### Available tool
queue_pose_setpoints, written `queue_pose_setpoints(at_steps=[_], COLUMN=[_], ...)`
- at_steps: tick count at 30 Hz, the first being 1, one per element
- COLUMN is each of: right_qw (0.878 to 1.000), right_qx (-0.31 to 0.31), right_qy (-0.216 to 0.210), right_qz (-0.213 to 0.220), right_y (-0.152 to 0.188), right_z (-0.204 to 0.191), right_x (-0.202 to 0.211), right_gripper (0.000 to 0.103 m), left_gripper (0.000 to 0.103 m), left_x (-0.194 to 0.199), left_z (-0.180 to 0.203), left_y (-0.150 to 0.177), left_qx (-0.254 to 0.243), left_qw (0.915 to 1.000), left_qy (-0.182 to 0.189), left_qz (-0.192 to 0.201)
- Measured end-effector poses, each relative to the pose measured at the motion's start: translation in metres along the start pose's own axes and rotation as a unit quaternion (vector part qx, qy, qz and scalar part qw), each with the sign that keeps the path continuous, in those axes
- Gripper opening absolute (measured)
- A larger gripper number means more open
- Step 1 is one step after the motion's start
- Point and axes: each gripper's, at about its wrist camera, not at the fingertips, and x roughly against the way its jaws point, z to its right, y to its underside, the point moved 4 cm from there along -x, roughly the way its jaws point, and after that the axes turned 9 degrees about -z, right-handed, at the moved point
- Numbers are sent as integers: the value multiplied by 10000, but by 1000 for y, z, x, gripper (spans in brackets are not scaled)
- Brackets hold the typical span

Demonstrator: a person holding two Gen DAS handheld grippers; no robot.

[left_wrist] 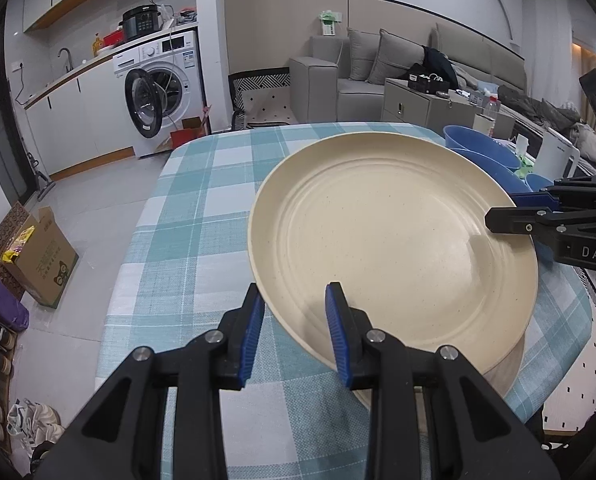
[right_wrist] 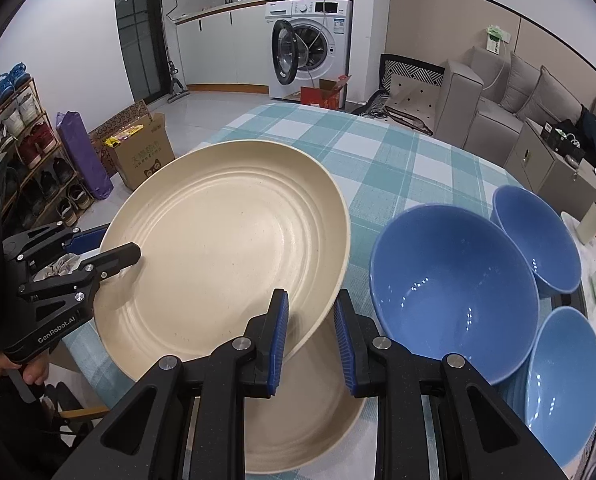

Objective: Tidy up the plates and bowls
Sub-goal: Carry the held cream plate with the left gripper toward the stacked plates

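A cream plate (left_wrist: 390,240) (right_wrist: 225,248) hangs tilted above the plaid-clothed table (left_wrist: 201,208), held at two rims. My left gripper (left_wrist: 293,296) (right_wrist: 113,246) is shut on its near-left rim, one pad under and one on top. My right gripper (right_wrist: 310,300) (left_wrist: 514,210) is shut on the opposite rim. A second cream plate (right_wrist: 298,420) (left_wrist: 502,364) lies flat on the cloth directly beneath, mostly hidden. Three blue bowls stand to the right: a large one (right_wrist: 454,292), one behind it (right_wrist: 538,236) and one nearer (right_wrist: 562,380).
A white appliance (left_wrist: 554,156) and a pale cup (right_wrist: 594,224) stand past the bowls. The table's rounded left edge (left_wrist: 137,240) drops to the floor, where a cardboard box (left_wrist: 45,260) sits. A hand (right_wrist: 33,372) grips the left tool.
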Motion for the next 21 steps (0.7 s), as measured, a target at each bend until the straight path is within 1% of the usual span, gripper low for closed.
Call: queue_pose_setpoints(at_steps=[9, 21], right_qw=[9999, 9995], right_qx=[-144, -277], right_qy=[57, 37], right_qz=[-15, -162], right_y=[23, 45], right_z=[7, 14], right_x=[9, 4], right_gripper=[24, 24], left_gripper=[30, 30], left_x=[0, -10], left_z=[15, 29], left_y=[3, 11], left_qx=[-187, -467], left_qw=[9998, 9984], left_qy=[88, 84], left_qz=[-56, -304])
